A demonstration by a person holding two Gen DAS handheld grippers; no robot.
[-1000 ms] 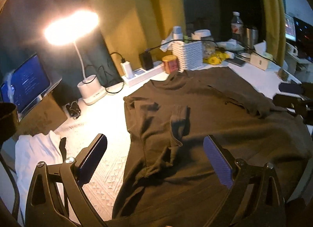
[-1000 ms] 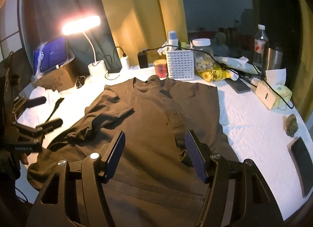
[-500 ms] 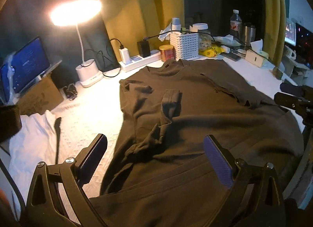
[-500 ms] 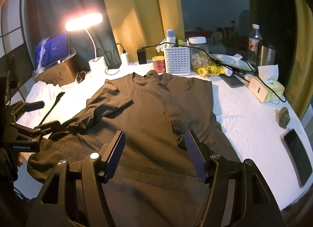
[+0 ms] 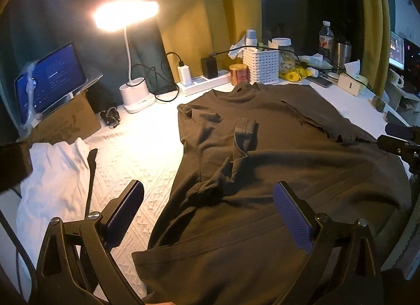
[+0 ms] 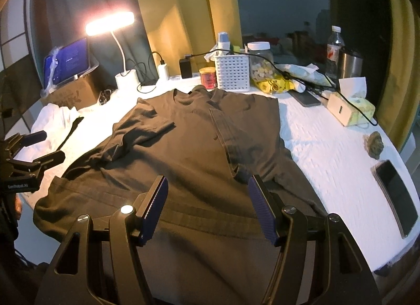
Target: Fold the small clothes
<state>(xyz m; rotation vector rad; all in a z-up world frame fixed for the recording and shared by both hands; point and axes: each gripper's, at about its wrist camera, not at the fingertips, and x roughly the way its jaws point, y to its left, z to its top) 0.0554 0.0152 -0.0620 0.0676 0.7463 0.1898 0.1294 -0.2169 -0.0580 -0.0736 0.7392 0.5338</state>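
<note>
A dark brown T-shirt (image 5: pixel 275 152) lies on the white table, collar toward the far clutter, both sleeves folded inward onto its body; it also shows in the right wrist view (image 6: pixel 189 152). Its hem hangs over the near table edge. My left gripper (image 5: pixel 208 207) is open and empty above the shirt's lower left part. My right gripper (image 6: pixel 206 200) is open and empty above the lower middle of the shirt. The right gripper shows at the right edge of the left wrist view (image 5: pixel 399 139), and the left gripper at the left edge of the right wrist view (image 6: pixel 31 152).
A white cloth (image 5: pixel 52 173) lies at the table's left. A lit desk lamp (image 5: pixel 126 16), tablet (image 5: pixel 50 79), power strip (image 5: pixel 204 81), white basket (image 6: pixel 232 72), jar, bottles and tissue box (image 6: pixel 351 110) line the back. A phone (image 6: pixel 396 194) lies near the right edge.
Both grippers have drawn back toward the near table edge and risen a little, so more of the shirt and its hem shows. Both stay open. The shirt has not moved.
</note>
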